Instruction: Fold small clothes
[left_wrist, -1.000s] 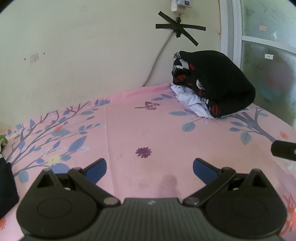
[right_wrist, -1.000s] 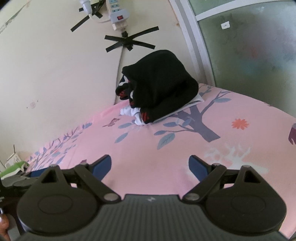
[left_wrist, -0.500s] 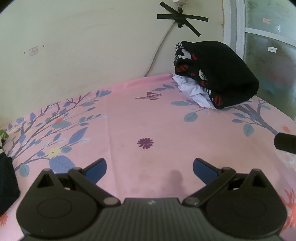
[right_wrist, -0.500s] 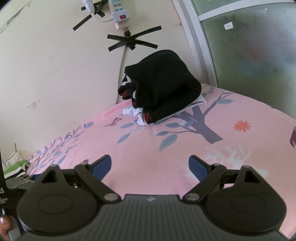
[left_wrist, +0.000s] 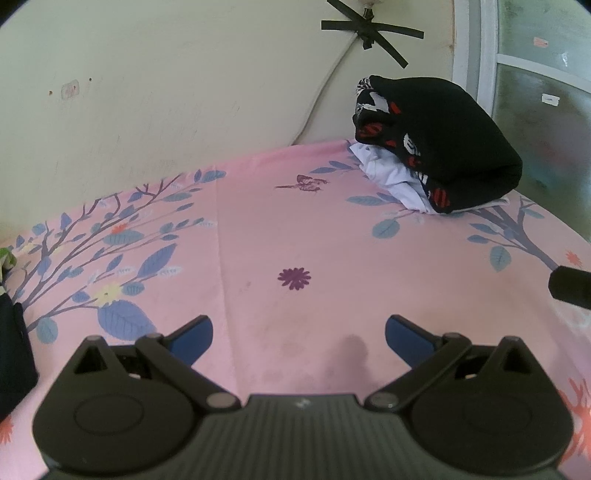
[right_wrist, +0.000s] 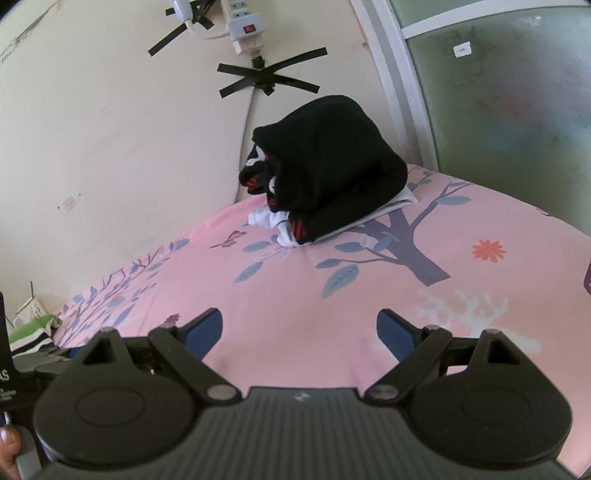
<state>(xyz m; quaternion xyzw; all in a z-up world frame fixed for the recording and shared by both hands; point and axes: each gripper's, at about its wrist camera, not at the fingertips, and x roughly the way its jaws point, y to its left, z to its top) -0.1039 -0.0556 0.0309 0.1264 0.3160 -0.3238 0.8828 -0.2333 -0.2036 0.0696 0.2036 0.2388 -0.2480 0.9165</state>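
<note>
Black knit fabric wraps the folded clothes pile, a soft rounded bundle over white cloth, resting at the far corner of the pink printed sheet by the wall. Left gripper and right gripper both hang over the sheet, blue-tipped jaws spread wide, holding nothing.

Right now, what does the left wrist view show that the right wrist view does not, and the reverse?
Only the left wrist view shows the purple flower print and a dark cloth at the left edge. Only the right wrist view shows the power strip on the wall and a green striped garment. Both show the pile of clothes on the pink sheet, crossed black tape, and an open gripper: left gripper, right gripper.
</note>
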